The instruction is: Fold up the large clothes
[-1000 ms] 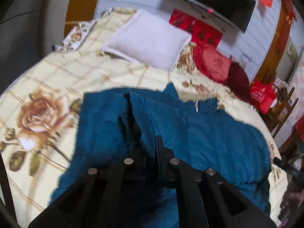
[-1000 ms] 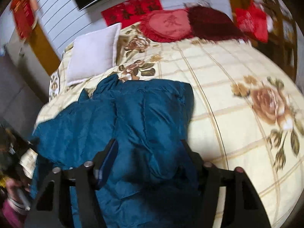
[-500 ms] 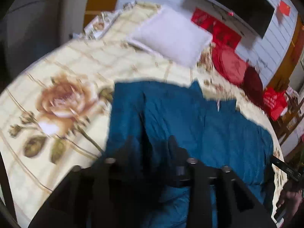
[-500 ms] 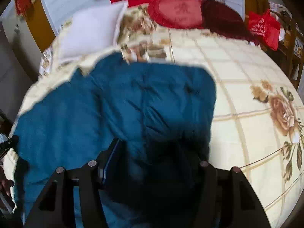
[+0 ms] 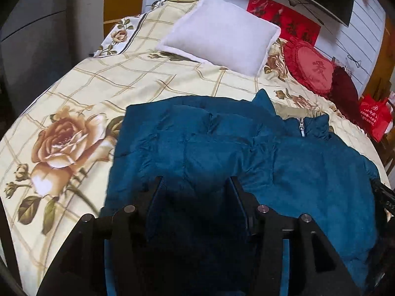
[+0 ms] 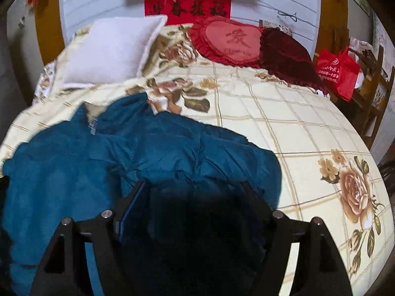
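Left wrist view: teal puffer jacket (image 5: 284, 162) lies mid-frame on floral bedspread (image 5: 74, 93). Left gripper (image 5: 195, 185) has just been spreading, jacket between jaws, unpinched. Right gripper (image 6: 195, 187) likewise. Fold apparently just released; next move calls for fresh grip on jacket edge.

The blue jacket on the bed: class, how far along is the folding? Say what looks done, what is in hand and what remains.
Done: the blue jacket lies zipped on the bedspread, both sides apparently folded inward. In hand: nothing is gripped; the left gripper and right gripper have just been opening, jaws wide over the fabric. Left: probably folding it across its length.
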`<action>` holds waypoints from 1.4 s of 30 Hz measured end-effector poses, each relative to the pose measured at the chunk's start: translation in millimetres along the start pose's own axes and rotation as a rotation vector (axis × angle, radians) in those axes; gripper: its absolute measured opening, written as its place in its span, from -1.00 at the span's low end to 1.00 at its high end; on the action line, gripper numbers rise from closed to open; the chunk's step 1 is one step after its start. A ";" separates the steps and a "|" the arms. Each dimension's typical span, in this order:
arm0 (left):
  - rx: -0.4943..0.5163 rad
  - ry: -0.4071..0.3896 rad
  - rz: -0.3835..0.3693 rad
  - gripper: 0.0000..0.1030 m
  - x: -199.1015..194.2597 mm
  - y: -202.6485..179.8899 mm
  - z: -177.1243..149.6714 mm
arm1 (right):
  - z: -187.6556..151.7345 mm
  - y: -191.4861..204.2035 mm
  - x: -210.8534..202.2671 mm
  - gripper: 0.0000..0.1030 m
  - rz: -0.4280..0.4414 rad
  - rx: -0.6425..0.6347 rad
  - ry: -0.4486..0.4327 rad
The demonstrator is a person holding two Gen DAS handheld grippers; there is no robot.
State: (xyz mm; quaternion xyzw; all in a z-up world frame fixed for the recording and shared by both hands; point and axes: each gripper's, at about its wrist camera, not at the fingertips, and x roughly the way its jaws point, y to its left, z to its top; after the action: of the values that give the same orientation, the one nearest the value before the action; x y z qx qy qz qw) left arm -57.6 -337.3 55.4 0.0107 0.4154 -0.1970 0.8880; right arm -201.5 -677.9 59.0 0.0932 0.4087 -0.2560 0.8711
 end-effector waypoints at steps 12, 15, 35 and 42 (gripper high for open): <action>0.075 0.025 0.036 0.33 11.0 -11.5 -8.6 | 0.7 12.5 -27.1 0.73 0.037 0.033 -0.017; 0.076 0.024 0.036 0.33 10.8 -11.0 -9.0 | 1.2 41.2 -54.7 0.73 0.139 -0.009 -0.066; 0.091 0.016 0.041 0.33 13.5 -11.4 -11.0 | -34.3 49.1 -70.0 0.79 0.173 -0.084 -0.059; 0.092 0.004 0.036 0.34 12.6 -11.9 -14.1 | -62.7 -25.5 -33.4 0.72 0.035 -0.044 0.085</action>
State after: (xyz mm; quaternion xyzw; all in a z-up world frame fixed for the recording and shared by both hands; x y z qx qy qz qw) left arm -64.9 -350.0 38.6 0.0594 0.4075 -0.2001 0.8890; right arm -274.3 -664.0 45.0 0.0920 0.4491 -0.2274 0.8591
